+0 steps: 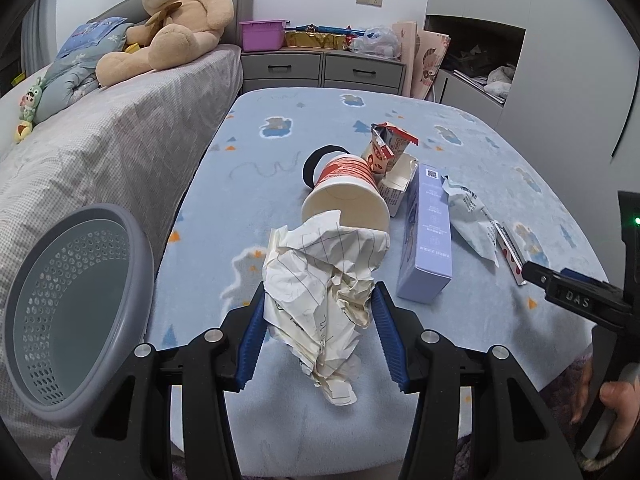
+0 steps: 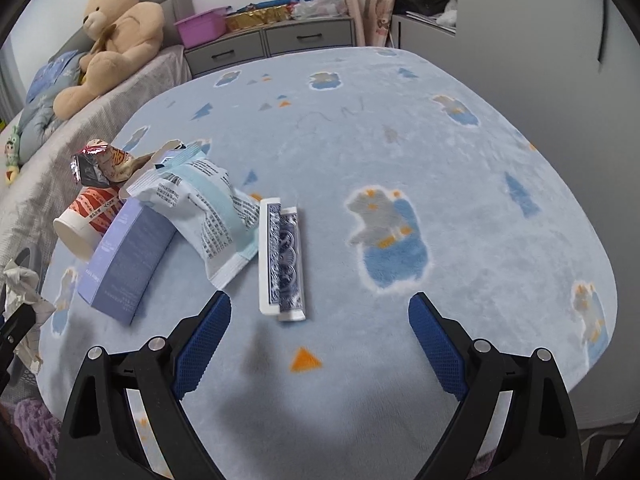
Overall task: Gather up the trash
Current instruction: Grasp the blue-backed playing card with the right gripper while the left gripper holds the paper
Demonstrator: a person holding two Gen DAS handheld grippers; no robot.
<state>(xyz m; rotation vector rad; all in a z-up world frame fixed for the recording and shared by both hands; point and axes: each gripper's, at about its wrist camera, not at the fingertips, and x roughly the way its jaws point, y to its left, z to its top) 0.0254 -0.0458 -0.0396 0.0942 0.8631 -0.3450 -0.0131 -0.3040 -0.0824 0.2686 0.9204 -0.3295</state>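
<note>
Paper (image 1: 324,280) sits clenched in my left tool (image 1: 320,300), so I'd swing gently over the basket (image 1: 132,240); right tool (image 2: 320,312) released.

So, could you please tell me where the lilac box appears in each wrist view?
Left wrist view: the lilac box lies right of centre, beside the tipped paper cup.
Right wrist view: it is at lower left, under the white wrapper's edge.
Shared landmark: the paper cup.
</note>
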